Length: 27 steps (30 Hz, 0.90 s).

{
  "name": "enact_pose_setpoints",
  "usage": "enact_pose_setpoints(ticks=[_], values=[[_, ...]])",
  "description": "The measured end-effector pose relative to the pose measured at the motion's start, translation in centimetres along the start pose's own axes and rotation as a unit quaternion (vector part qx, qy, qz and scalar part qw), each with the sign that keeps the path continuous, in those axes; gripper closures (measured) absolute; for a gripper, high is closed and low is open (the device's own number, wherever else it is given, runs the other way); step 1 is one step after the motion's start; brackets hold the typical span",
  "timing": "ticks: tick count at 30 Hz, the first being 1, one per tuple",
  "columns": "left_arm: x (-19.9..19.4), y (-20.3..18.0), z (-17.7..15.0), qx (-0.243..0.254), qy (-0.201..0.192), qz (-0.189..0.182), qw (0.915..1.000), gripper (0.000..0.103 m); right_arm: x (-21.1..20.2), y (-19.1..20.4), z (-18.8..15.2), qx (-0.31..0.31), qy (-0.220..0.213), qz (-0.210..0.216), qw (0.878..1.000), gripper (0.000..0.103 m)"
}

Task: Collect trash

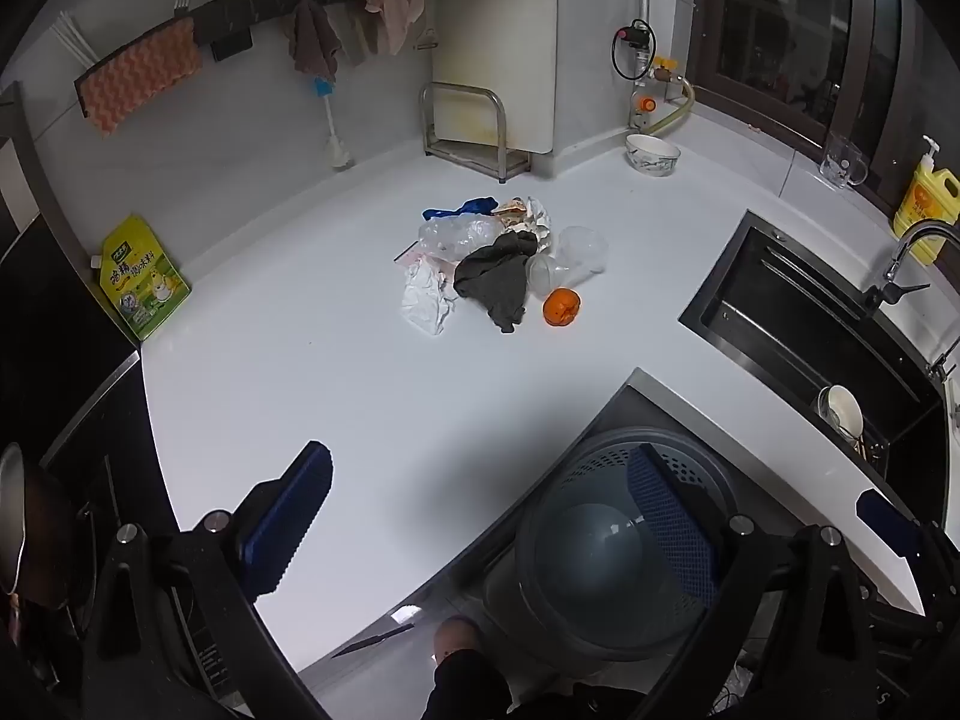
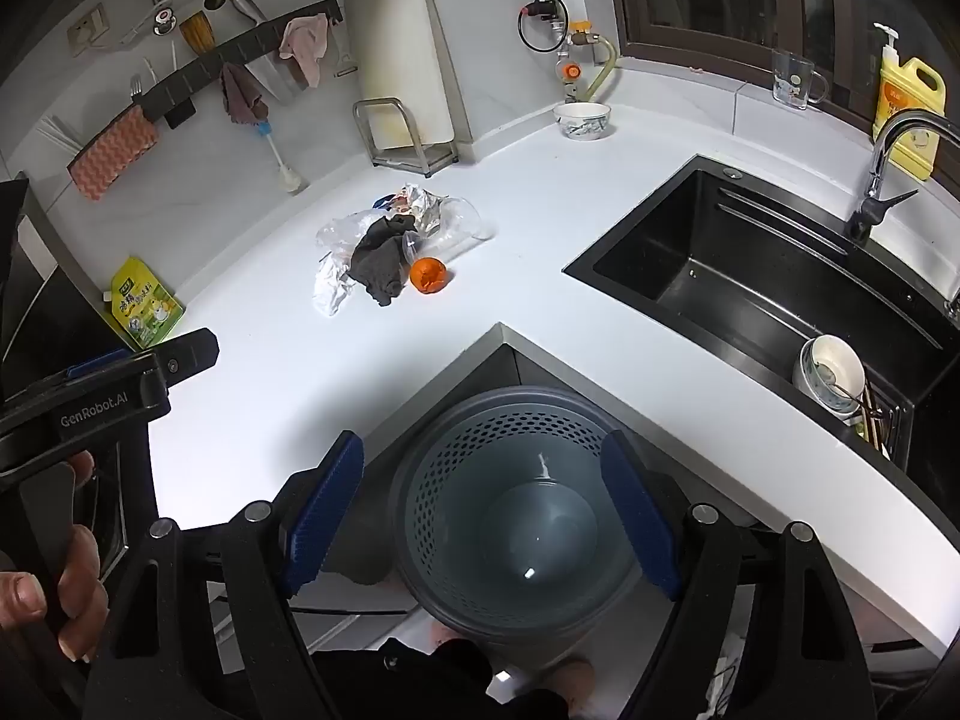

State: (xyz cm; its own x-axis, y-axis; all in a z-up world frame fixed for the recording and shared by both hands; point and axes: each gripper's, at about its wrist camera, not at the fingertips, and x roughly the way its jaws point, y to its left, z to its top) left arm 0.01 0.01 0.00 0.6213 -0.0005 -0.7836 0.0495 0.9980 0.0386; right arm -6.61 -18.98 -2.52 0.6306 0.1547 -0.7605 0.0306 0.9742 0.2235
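Note:
A pile of trash lies mid-counter: a dark grey rag [image 1: 501,282] [image 2: 379,261], crumpled white paper [image 1: 427,299] [image 2: 331,291], clear plastic cups [image 1: 573,258], a clear plastic bag [image 1: 459,235] [image 2: 345,228], crumpled foil [image 2: 423,204], a blue scrap [image 1: 465,207] and an orange peel [image 1: 561,306] [image 2: 427,275]. A grey perforated bin [image 1: 606,546] [image 2: 516,516] stands on the floor in the counter's corner notch. My left gripper [image 1: 486,516] is open and empty, above the counter edge and the bin. My right gripper [image 2: 486,510] is open and empty, right above the bin.
A black sink [image 2: 750,276] with a bowl [image 2: 831,369] and a tap [image 2: 888,150] is at right. A yellow-green pouch [image 1: 141,282], a white bowl [image 1: 653,153], a metal rack [image 1: 468,126], a glass mug [image 2: 795,79] and a yellow soap bottle [image 2: 909,108] stand along the walls.

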Motion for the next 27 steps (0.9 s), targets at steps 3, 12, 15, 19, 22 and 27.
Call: enact_pose_setpoints(ticks=[3, 12, 15, 19, 22, 27], values=[[0.0, 0.0, -0.01, 0.001, 0.0, 0.001, 1.0, 0.006, 0.0, -0.01, -0.04, 0.001, 0.001, 0.0, 1.0, 0.025], [-0.02, 0.02, -0.02, 0.002, -0.002, 0.001, 1.0, 0.006, -0.08, 0.0, -0.15, 0.0, 0.0, 0.0, 1.0, 0.025], [-0.02, 0.13, -0.05, 0.002, -0.003, 0.001, 1.0, 0.006, -0.12, -0.01, -0.18, 0.0, 0.0, 0.0, 1.0, 0.025], [-0.09, 0.38, -0.15, 0.001, -0.005, 0.002, 1.0, 0.006, -0.18, -0.03, -0.22, 0.0, 0.0, 0.0, 1.0, 0.025], [-0.13, 0.63, -0.29, 0.001, -0.005, 0.002, 1.0, 0.006, -0.21, -0.04, -0.22, 0.0, 0.0, 0.0, 1.0, 0.025], [-0.54, 0.38, 0.29, 0.001, -0.002, 0.004, 1.0, 0.006, -0.28, -0.08, -0.24, 0.0, -0.001, 0.001, 1.0, 0.025]])
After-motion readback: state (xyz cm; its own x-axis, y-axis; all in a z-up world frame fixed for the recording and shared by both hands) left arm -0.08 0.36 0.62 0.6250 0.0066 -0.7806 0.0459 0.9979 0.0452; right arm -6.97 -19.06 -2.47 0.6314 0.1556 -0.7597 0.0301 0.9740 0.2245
